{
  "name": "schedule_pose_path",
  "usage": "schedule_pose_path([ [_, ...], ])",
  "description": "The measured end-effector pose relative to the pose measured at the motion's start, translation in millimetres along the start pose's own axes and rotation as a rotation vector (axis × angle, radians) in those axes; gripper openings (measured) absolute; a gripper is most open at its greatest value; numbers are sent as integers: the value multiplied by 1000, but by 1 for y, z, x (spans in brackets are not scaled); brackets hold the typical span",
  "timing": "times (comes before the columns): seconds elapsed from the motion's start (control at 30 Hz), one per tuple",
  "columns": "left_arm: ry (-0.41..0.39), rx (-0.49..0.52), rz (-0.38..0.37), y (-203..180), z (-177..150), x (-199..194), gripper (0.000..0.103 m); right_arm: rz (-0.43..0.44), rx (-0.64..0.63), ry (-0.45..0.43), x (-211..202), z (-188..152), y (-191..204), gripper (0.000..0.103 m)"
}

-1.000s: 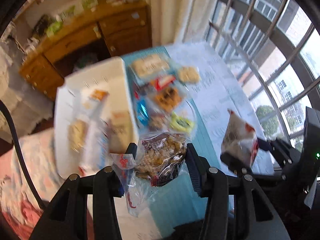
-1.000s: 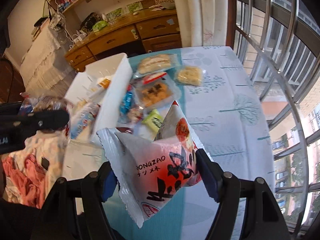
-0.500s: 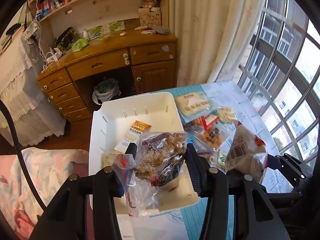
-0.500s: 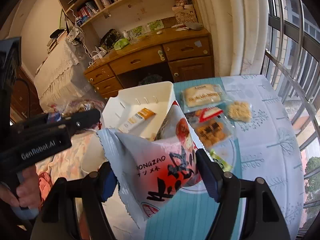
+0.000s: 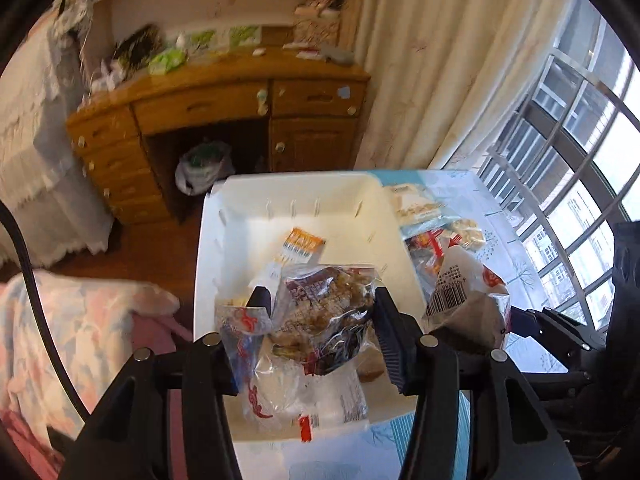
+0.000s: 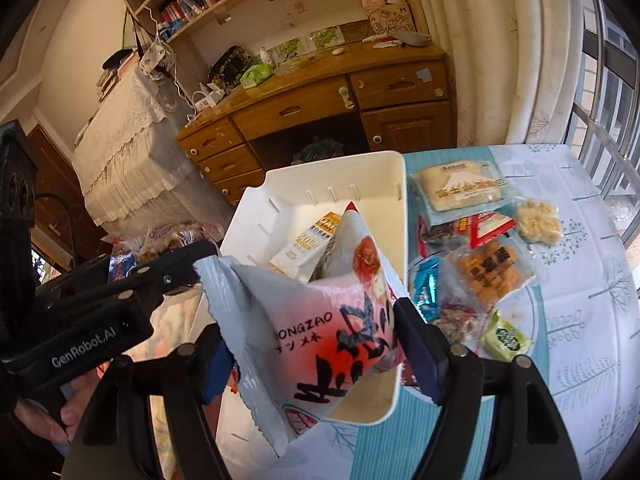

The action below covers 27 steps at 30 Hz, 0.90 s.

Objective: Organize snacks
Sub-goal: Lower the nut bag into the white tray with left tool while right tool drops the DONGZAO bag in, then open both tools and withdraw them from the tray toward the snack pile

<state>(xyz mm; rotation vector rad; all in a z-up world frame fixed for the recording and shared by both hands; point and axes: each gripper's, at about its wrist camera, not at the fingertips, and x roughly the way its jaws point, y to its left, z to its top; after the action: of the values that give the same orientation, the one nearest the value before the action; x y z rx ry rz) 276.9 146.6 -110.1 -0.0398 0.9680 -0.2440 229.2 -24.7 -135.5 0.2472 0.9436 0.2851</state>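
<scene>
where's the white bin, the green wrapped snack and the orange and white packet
white bin (image 6: 394, 168): right wrist view, far right rim.
green wrapped snack (image 6: 505, 337): right wrist view, middle of the wrapper.
orange and white packet (image 5: 301, 245): left wrist view, its orange end.

White bin; pink-red pouch; teal tree-print tablecloth.

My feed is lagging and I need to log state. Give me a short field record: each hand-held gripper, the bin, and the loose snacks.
left hand-held gripper: shut on clear snack bag, over bin
right hand-held gripper: shut on pink-white packet
white bin: holds an orange-white packet
loose snacks: on the tablecloth right of bin
</scene>
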Motion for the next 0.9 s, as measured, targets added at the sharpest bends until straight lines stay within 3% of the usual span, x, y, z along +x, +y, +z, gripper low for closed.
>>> schedule_pose_path([
  [0.13,26,-20,2,11,-5,2,61,-13,14,12,2,-1,5,75],
  [0.2,32,-43,1,18,-6,1,75,-18,33,20,2,-1,5,80],
  [0.27,34,-74,-27,24,-6,-1,82,-22,60,17,-2,-1,2,90],
  [0.47,42,-94,-61,23,-8,-9,84,-43,59,11,-16,-3,-2,92],
  [0.9,16,-185,4,-28,-33,-46,84,-34,-8,-71,-69,-2,-37,92],
])
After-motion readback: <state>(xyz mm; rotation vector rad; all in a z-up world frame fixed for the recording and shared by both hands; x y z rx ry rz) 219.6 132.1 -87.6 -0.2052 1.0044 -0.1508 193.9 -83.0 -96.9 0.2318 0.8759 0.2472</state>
